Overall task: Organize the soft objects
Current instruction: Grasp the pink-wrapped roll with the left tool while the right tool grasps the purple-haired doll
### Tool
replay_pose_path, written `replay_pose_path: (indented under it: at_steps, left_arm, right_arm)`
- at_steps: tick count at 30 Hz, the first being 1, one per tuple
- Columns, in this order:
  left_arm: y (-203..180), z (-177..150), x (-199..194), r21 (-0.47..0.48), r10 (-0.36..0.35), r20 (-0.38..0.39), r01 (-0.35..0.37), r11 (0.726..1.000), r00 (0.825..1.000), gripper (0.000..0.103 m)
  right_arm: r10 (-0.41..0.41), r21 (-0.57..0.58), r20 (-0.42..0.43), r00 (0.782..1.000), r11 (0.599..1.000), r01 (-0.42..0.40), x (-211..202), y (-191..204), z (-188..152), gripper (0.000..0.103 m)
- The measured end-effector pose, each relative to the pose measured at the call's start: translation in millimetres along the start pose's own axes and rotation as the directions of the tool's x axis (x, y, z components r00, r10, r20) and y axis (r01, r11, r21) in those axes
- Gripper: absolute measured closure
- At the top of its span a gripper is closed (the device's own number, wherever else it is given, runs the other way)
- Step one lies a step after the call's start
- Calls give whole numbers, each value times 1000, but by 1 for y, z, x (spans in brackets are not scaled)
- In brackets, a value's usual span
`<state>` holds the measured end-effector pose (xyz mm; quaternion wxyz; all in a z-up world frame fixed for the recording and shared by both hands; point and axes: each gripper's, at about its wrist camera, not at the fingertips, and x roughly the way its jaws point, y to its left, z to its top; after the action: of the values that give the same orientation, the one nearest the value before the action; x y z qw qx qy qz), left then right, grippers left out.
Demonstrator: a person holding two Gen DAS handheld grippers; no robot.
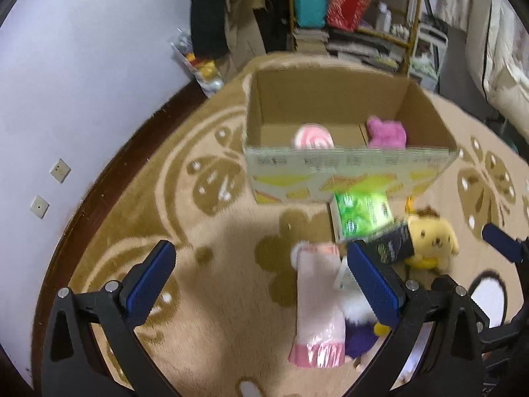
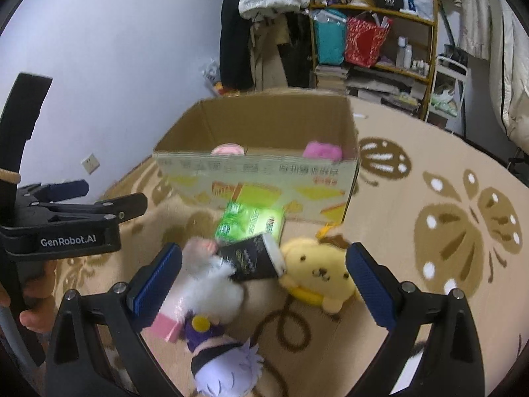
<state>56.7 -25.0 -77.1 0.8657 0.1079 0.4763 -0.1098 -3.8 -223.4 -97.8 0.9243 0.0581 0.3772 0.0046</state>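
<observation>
Left claw: the left claw [image 1: 261, 278] was spread wide and empty above the rug [image 1: 211, 297], over a pink wrapped roll [image 1: 317, 301].
Right claw: the right claw [image 2: 264, 281] was also spread wide, holding nothing, with the yellow dog plush [image 2: 317, 273] between its blue fingers [image 2: 370, 287].
Box: an open cardboard box [image 1: 347, 175] stood on the rug beyond both claws; inside lay a pink-and-white swirl plush [image 1: 312, 137] and a magenta plush [image 1: 386, 132].
Loose toys: the dog plush lay near the box's front right corner; a white fluffy toy [image 2: 215, 284] and a purple-haired doll [image 2: 224, 367] lay beside the roll.
In the way: a green packet [image 2: 251, 223] leaned against the box front, and a black-and-white carton [image 2: 254, 258] sat between the fluffy toy and the dog plush, touching both.
Background: cluttered shelves [image 2: 373, 43] and hanging clothes [image 2: 234, 33] lined the wall.
</observation>
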Motion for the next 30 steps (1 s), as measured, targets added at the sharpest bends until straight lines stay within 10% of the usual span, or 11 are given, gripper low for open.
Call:
replay_pose_path:
  at_steps: [12, 30]
  left_arm:
    - [-3, -25, 44, 12, -27, -252, 31, 999, 967, 1]
    - [-17, -35, 64, 43, -42, -346, 61, 997, 937, 1]
  right_arm:
    - [1, -59, -130, 992, 998, -8, 18, 17, -27, 1]
    - [17, -117, -286, 958, 992, -53, 51, 36, -53, 4]
